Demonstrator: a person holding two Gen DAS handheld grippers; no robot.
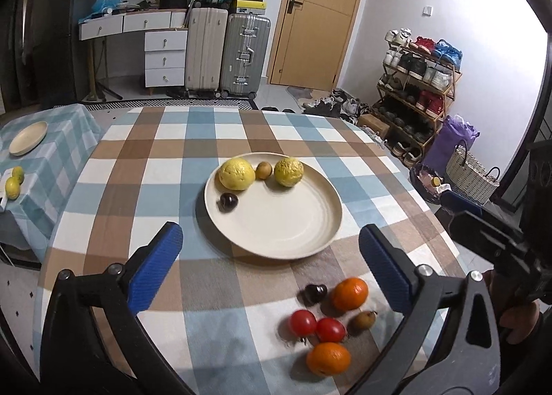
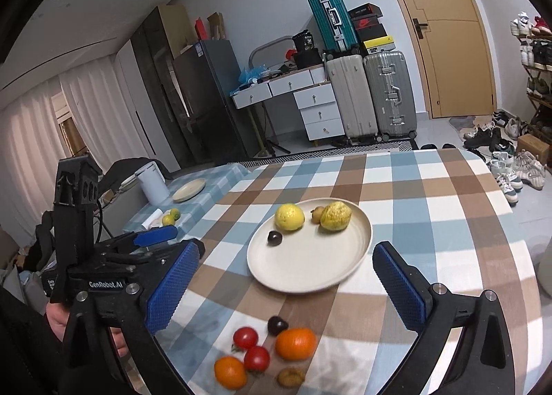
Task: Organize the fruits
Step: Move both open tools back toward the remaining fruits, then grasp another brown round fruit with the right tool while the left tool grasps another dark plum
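Observation:
A cream plate [image 1: 286, 225] [image 2: 310, 260] sits mid-table. It holds two yellow citrus fruits [image 1: 237, 174] [image 1: 288, 171], a small brown fruit [image 1: 264, 170] and a dark plum [image 1: 228, 202]. Loose on the cloth nearer me lie two oranges [image 1: 349, 293] [image 1: 328, 358], two tomatoes [image 1: 302, 322] [image 1: 330, 329], a dark plum [image 1: 315, 293] and a small brown fruit [image 1: 362, 320]. My left gripper [image 1: 270, 267] is open and empty, above the cloth before the plate. My right gripper [image 2: 286, 288] is open and empty, above the loose fruit [image 2: 296, 343].
The table has a checked cloth [image 1: 145, 167]. A lower side table at the left [image 1: 51, 160] carries a second cream plate [image 1: 27, 137] and two yellow-green fruits [image 1: 13, 184]. Suitcases [image 1: 224, 53], drawers, a door and a shoe rack [image 1: 417, 84] stand beyond.

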